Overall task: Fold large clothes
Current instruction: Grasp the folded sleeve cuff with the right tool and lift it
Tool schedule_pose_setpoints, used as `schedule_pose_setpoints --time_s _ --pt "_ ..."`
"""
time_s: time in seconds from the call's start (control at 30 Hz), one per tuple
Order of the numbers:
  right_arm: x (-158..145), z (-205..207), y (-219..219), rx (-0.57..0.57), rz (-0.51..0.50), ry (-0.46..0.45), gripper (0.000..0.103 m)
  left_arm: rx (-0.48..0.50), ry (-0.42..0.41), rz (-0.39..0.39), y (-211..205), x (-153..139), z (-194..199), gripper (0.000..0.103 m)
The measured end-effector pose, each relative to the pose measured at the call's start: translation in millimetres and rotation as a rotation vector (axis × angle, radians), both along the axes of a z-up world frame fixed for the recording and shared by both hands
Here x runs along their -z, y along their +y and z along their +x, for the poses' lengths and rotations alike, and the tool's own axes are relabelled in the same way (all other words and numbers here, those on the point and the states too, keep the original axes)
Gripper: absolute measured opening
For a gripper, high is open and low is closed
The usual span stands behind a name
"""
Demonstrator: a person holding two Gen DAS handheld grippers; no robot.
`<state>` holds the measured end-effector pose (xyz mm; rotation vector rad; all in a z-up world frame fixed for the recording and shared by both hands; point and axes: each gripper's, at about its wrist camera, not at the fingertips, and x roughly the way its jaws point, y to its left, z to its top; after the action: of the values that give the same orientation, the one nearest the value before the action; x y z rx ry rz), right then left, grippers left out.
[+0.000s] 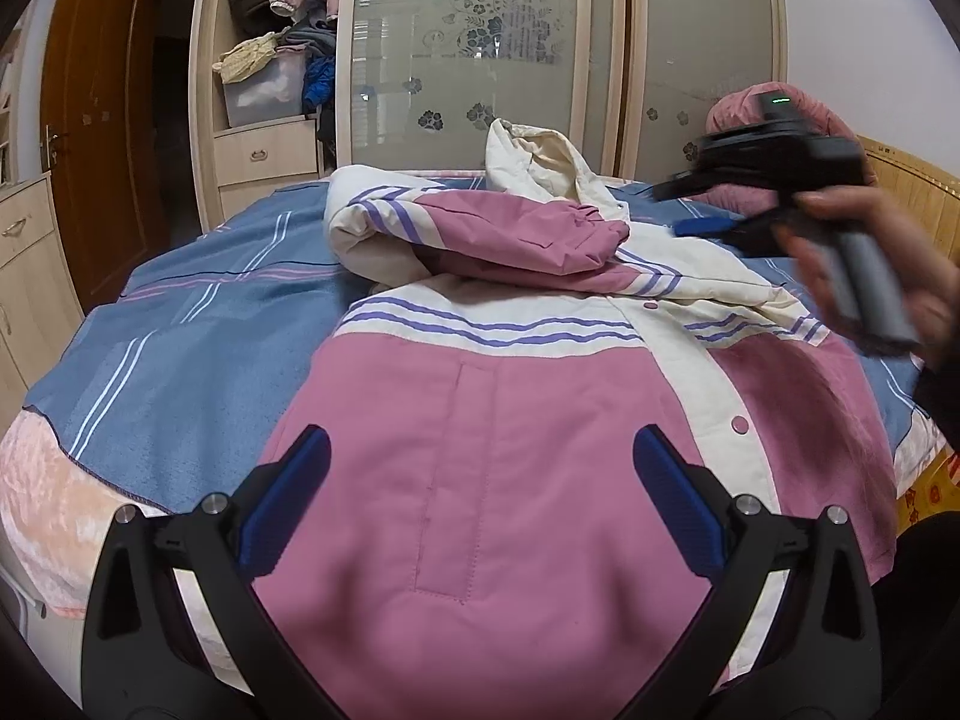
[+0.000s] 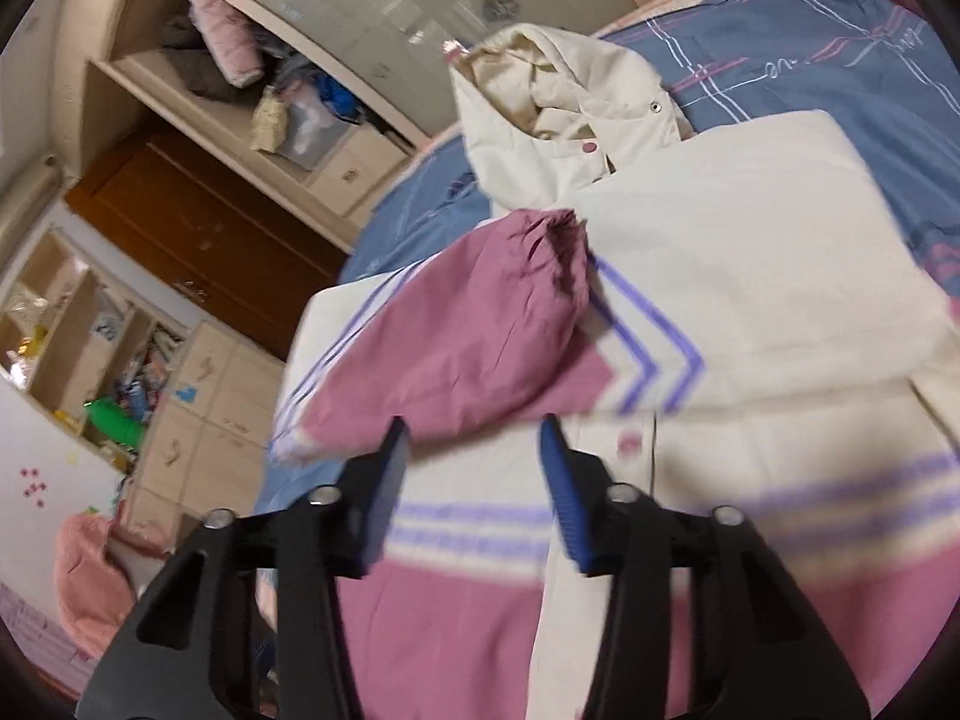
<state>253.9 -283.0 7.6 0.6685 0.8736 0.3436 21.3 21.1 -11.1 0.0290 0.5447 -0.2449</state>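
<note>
A pink and cream hooded jacket (image 1: 480, 420) with purple stripes lies front up on the bed. Its left sleeve (image 1: 510, 228) is folded across the chest, and the hood (image 1: 540, 156) points away. My left gripper (image 1: 480, 468) is open and empty above the pink lower front. My right gripper (image 1: 702, 222) hovers above the jacket's right shoulder, blurred. In the right wrist view the jacket (image 2: 720, 300) fills the frame, and the right gripper (image 2: 474, 450) is open and empty just above the folded sleeve (image 2: 468, 336).
A blue striped bedspread (image 1: 180, 348) covers the bed. A wardrobe with frosted sliding doors (image 1: 468, 48) stands behind, with an open shelf of clothes (image 1: 270, 60). A brown door (image 1: 90, 120) is at left. A pink garment (image 1: 756, 108) lies at far right.
</note>
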Motion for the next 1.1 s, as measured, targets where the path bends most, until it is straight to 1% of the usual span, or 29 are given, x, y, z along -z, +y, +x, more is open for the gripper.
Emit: schedule_pose_setpoints --time_s 0.07,0.1,0.2,0.23,0.27,0.33,0.4,0.43,0.47,0.53,0.63,0.83,0.93,1.1 --pt "10 21 1 0.016 0.011 0.038 0.039 -0.004 0.0 -0.006 2 -1 1 0.101" --pt "16 33 3 0.029 0.001 0.056 0.039 -0.007 0.001 -0.009 3 -1 1 0.101" --pt "30 54 2 0.07 -0.024 0.101 0.038 -0.01 0.011 -0.023 7 -1 4 0.101" --pt "36 60 -1 0.093 -0.017 0.117 0.038 -0.008 0.011 -0.028 7 -1 3 0.101" --pt "42 65 -4 0.11 0.014 0.132 0.038 -0.006 0.01 -0.03 7 -1 3 0.101" --pt "48 70 -6 0.128 0.048 0.137 0.037 -0.001 0.009 -0.029 7 -2 4 0.101" --pt "51 72 -3 0.126 0.051 0.139 0.03 0.0 0.012 -0.033 7 -2 5 0.101" --pt "50 73 -1 0.122 0.048 0.133 0.025 0.002 0.013 -0.036 7 -2 6 0.101" --pt "49 74 2 0.114 0.043 0.123 0.02 0.003 0.014 -0.038 7 -2 6 0.101" --pt "42 74 6 0.097 0.027 0.094 0.015 0.009 0.015 -0.036 4 -2 7 0.101" --pt "31 72 8 0.097 -0.016 0.057 0.013 0.013 0.015 -0.028 1 -2 8 0.101" --pt "2 65 -12 0.13 -0.013 -0.02 0.011 0.019 0.006 -0.026 -1 -2 5 0.101" --pt "-19 54 -39 0.166 -0.01 -0.059 0.011 0.02 0.008 -0.02 -2 -1 4 0.101" --pt "-47 30 -102 0.263 -0.017 -0.116 0.011 0.023 0.011 -0.021 -3 -1 5 0.101"
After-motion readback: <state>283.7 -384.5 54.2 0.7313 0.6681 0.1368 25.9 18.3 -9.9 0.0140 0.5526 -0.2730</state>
